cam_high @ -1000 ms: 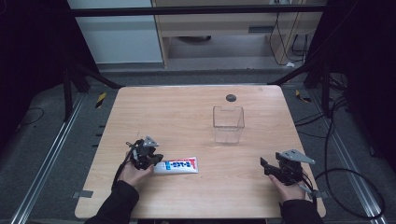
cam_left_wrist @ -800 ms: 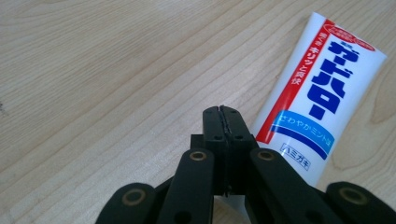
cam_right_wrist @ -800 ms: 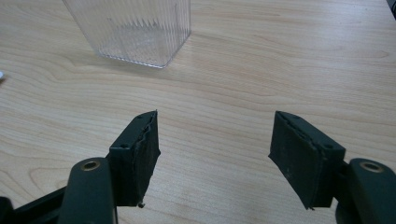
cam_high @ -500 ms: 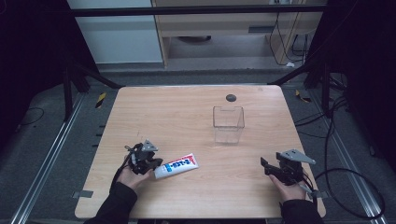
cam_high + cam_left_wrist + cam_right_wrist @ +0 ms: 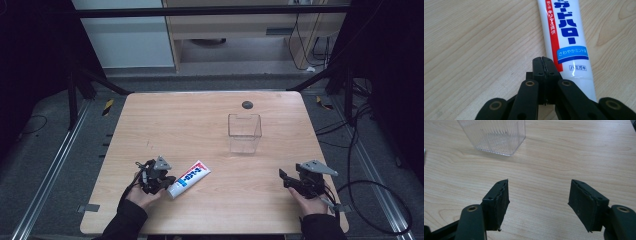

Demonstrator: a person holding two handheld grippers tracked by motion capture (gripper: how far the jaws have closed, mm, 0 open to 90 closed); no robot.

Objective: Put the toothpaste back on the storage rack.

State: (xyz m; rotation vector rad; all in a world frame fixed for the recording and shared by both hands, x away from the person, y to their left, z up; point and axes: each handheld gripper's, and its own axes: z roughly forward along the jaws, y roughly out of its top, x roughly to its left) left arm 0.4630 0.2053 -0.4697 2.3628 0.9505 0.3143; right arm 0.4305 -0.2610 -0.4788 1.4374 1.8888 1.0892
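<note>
Overhead, your left gripper [image 5: 159, 181] sits at the cap end of the toothpaste tube [image 5: 190, 177], lying near the table's [image 5: 200, 120] front-left; its view shows jaws pressed together, empty, beside the tube [image 5: 566, 37]. Your right gripper [image 5: 539, 202] gapes wide, clear box [image 5: 495, 135] ahead

The high view is looking forward and down from above the person's edge of the table [image 5: 165, 125], taking in the whole top from far off. The left gripper view is riding low and close over the boards, facing the toothpaste tube [image 5: 566, 37] that is lying at about 7 o'clock in the high view [image 5: 188, 178]. The right gripper view is sitting just as low, facing the clear container [image 5: 494, 135], shared with the high view near 1 o'clock [image 5: 244, 132].
</note>
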